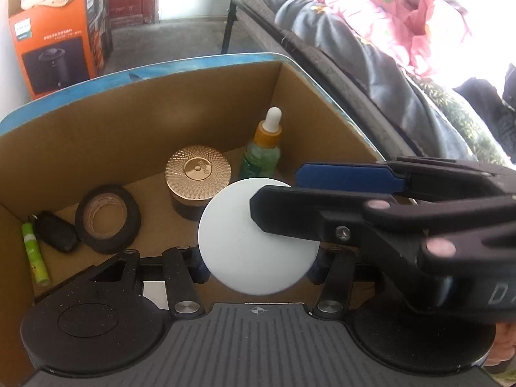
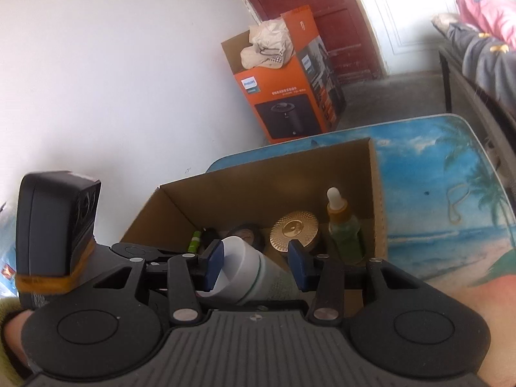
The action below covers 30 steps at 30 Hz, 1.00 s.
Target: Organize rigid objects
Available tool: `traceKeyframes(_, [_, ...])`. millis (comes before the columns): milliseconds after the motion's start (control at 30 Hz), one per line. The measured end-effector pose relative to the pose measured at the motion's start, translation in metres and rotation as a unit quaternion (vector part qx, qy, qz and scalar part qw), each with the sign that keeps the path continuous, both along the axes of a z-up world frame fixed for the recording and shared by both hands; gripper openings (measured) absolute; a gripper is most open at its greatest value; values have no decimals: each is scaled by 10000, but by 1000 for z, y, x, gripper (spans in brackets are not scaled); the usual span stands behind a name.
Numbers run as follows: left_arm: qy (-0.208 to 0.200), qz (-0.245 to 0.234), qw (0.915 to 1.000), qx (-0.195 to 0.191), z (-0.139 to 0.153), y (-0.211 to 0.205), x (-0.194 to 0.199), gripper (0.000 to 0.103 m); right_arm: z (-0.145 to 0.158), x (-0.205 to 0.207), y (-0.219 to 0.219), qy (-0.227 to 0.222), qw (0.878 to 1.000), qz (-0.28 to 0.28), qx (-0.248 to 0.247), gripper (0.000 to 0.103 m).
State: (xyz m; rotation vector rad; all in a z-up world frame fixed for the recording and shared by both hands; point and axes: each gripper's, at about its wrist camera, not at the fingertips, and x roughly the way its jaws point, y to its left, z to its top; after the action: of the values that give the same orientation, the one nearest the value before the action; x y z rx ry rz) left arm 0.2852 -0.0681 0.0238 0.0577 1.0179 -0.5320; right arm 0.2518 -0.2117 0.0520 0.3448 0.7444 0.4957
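White bottle point(image 2: 254, 274) is clamped by right gripper point(image 2: 256, 266) above cardboard box point(image 2: 258, 190), long axis along the fingers, cap end pointed into the box. Left gripper point(image 1: 258, 266) state cannot be told. One dropper bottle point(image 1: 262, 148), one gold-lidded jar point(image 1: 197, 177), one tape roll point(image 1: 108, 219) are counted inside.

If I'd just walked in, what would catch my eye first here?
Probably the white bottle, tilted and gripped in the right gripper over the open cardboard box. Inside the box a gold-lidded jar shines beside a green dropper bottle in the far corner. Behind stands a bright orange carton against the white wall.
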Motion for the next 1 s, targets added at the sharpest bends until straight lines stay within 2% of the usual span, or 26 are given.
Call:
traceKeyframes(133, [-16, -30, 9999, 94, 0, -1, -3, 56, -2, -1, 0, -121, 9996, -110, -209, 49])
traceKeyframes(300, [-237, -71, 9996, 141, 2, -5, -10, 68, -4, 0, -8, -119, 9996, -209, -136, 49])
traceKeyframes(367, [-428, -133, 9989, 116, 3, -7, -12, 82, -2, -4, -11, -199, 9995, -251, -75, 49])
traceKeyframes(400, [-550, -173, 9983, 38, 6, -6, -15, 85, 1, -6, -14, -263, 9993, -278, -31, 49])
traceKeyframes(467, [-788, -202, 9964, -224, 11, -2, -23, 103, 6, -12, -19, -388, 9987, -317, 94, 51])
traceKeyframes(600, [-1400, -115, 9889, -490, 28, 8, -44, 103, 25, -34, -32, -649, 9956, -563, 367, 52])
traceKeyframes(667, [-1538, 3, 9865, -569, 38, 14, -55, 103, 37, -53, -39, -823, 9922, -717, 609, 57])
traceKeyframes(800, [-1490, 198, 9821, -1133, 55, 41, -83, 103, 43, -109, -52, -1122, 9792, -1082, 1299, 74])
traceKeyframes(867, [-1525, 348, 9792, -1289, 60, 54, -101, 103, 41, -136, -55, -1248, 9736, -1388, 1317, 82])
traceKeyframes(933, [-1576, 549, 9765, -1365, 61, 67, -119, 103, 37, -158, -54, -1269, 9697, -1755, 1132, 99])
traceKeyframes(1000, [-1627, 792, 9751, -1286, 59, 75, -136, 103, 31, -172, -51, -1183, 9699, -1914, 926, 103])
